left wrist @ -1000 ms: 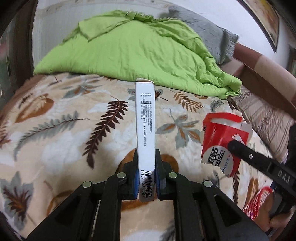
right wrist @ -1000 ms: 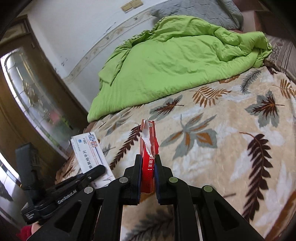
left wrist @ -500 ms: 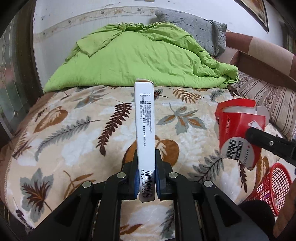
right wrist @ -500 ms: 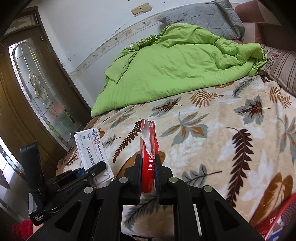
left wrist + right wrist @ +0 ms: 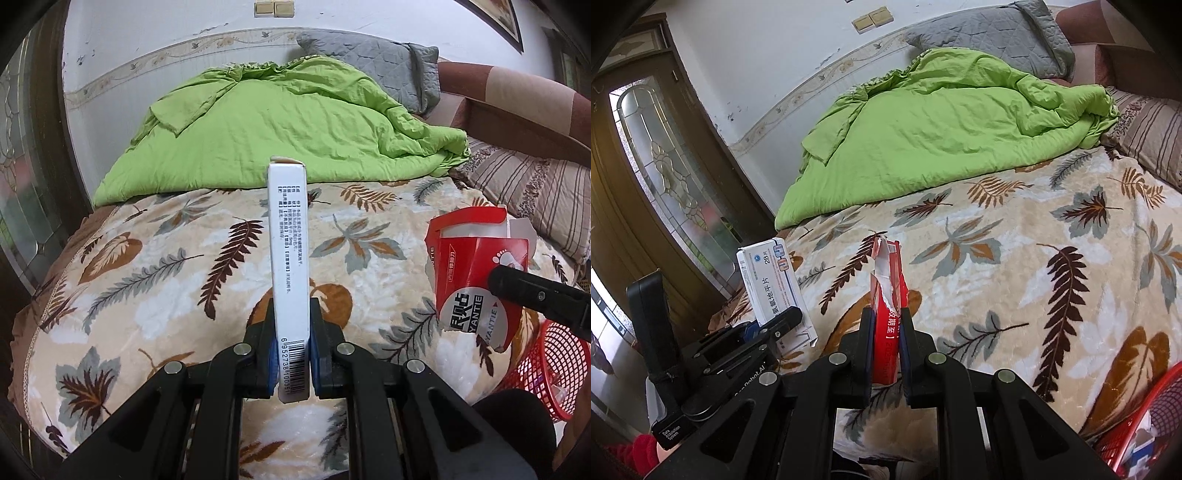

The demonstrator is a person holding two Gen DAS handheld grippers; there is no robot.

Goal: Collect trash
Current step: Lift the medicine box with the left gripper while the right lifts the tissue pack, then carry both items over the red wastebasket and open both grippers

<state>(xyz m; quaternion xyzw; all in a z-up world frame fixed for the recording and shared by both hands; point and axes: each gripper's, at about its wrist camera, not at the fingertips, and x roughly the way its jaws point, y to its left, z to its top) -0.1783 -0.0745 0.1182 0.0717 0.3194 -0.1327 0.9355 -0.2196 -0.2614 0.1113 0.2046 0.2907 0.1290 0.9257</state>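
Left gripper (image 5: 291, 354) clamped edge-on to white medicine box (image 5: 289, 266), right gripper (image 5: 885, 350) pinching torn red carton (image 5: 887, 295), both lifted clear of the leaf-print blanket (image 5: 155, 266), presumably bound for the red basket (image 5: 554, 365) at bedside.

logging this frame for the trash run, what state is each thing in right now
white medicine box: closed, upright, clamped edge-on in the left gripper
red carton: torn open, flattened, clamped in the right gripper
red mesh basket: upright beside the bed, some trash inside
green quilt: crumpled in a heap
leaf-print blanket: spread flat over the bed
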